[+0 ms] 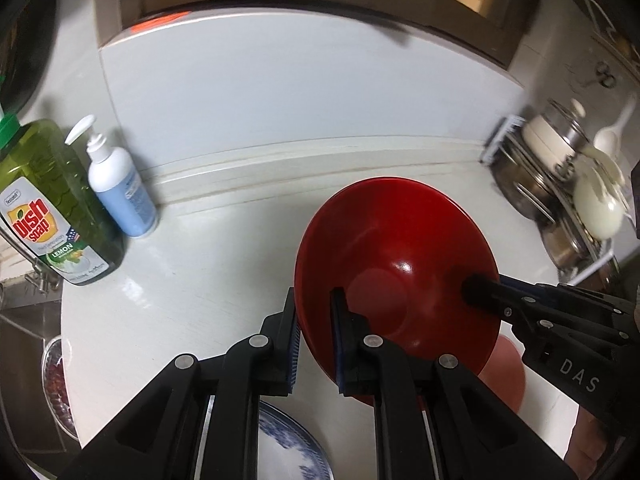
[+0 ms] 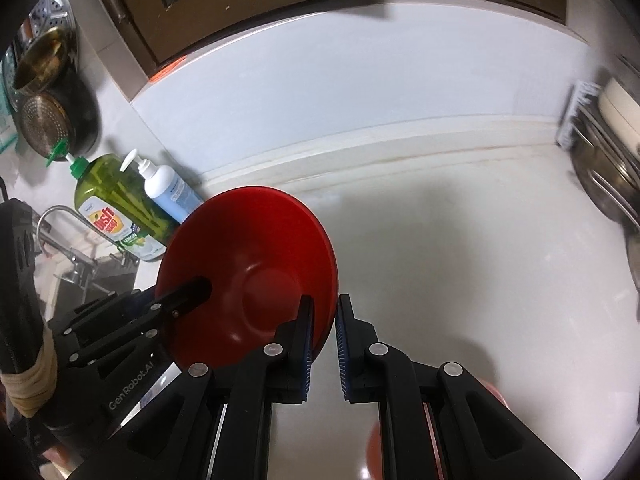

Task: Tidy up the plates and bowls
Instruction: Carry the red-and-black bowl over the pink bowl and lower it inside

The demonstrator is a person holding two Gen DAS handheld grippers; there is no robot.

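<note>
A red bowl [image 1: 396, 256] of glossy, smooth finish is held tilted above the white countertop [image 1: 208, 280], its round inner base and a bright highlight being visible. In the left wrist view the left gripper [image 1: 316, 320] is seen with its black fingers on either side of the bowl's near rim, one blue ribbed pad outside the wall and one inside; the rim is gripped. The right gripper [image 1: 480, 284] is seen entering from the right, one black fingertip lying against the bowl's inner wall. In the right wrist view the right gripper [image 2: 324, 332] straddles the opposite rim of the red bowl [image 2: 248, 276]; the left pad is inside the bowl and the right pad stands slightly away from the outer wall, so a firm grip cannot be confirmed. The left gripper [image 2: 192, 292] is seen reaching into the bowl from the left.

The countertop surface is smooth and pale, with a stepped ledge against a plain white backsplash [image 1: 304, 88]. A blue-and-white patterned plate [image 1: 288, 448] lies below the left gripper. A green translucent bottle [image 1: 52, 200] is labelled "Dish soap" and "LEMON". Beside it stands a white pump bottle [image 1: 120, 184] with a blue label, unreadable. Metal pots and pale utensils fill a rack [image 1: 568, 184]. "DAS" is read on the right gripper's body and "GenRobot.AI" on the left's.
</note>
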